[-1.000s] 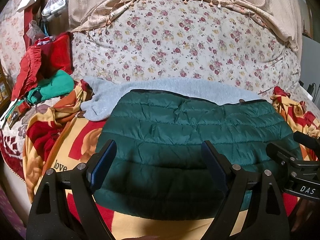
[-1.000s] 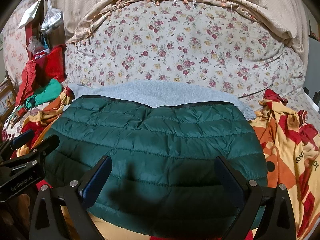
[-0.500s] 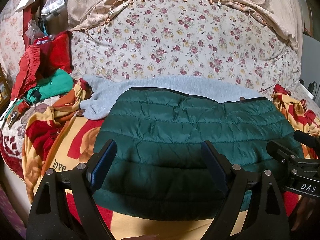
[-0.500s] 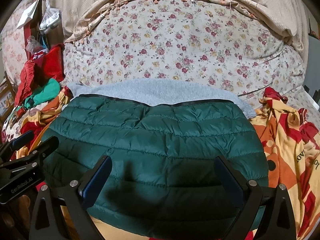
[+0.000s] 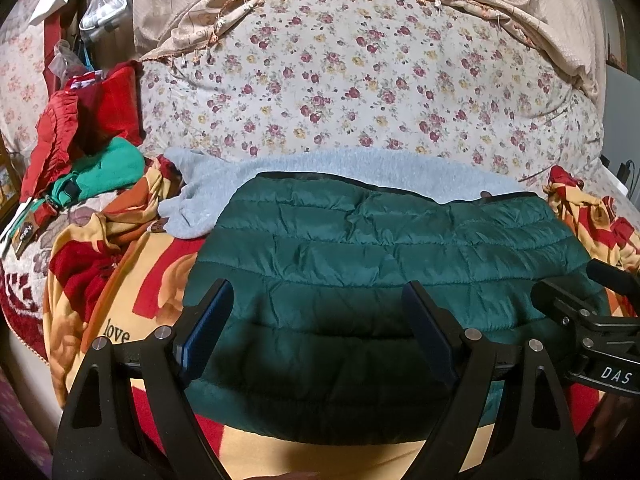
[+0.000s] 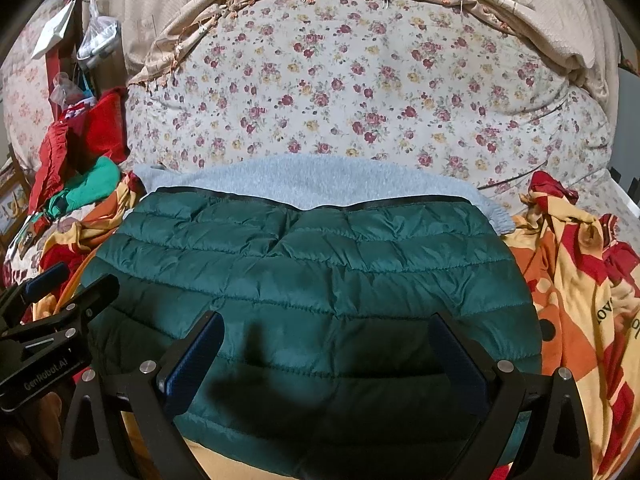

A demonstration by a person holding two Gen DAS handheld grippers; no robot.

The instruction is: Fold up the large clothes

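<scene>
A dark green quilted jacket (image 5: 380,264) lies folded flat on the bed, also in the right wrist view (image 6: 320,280). Its far edge rests on a light grey fleece garment (image 5: 320,172) (image 6: 304,184). My left gripper (image 5: 318,320) is open and empty, held above the jacket's near left part. My right gripper (image 6: 324,356) is open and empty above the jacket's near middle. The right gripper also shows at the right edge of the left wrist view (image 5: 592,332), and the left gripper at the left edge of the right wrist view (image 6: 52,320).
A yellow, orange and red blanket (image 5: 104,280) (image 6: 580,280) lies under the clothes. A floral quilt (image 5: 360,88) is piled behind. Red and teal clothes (image 5: 88,148) are heaped at the far left, with bags (image 5: 104,12) above them.
Both grippers have drawn back and up a little from the jacket. Both stay open. The jacket has not moved.
</scene>
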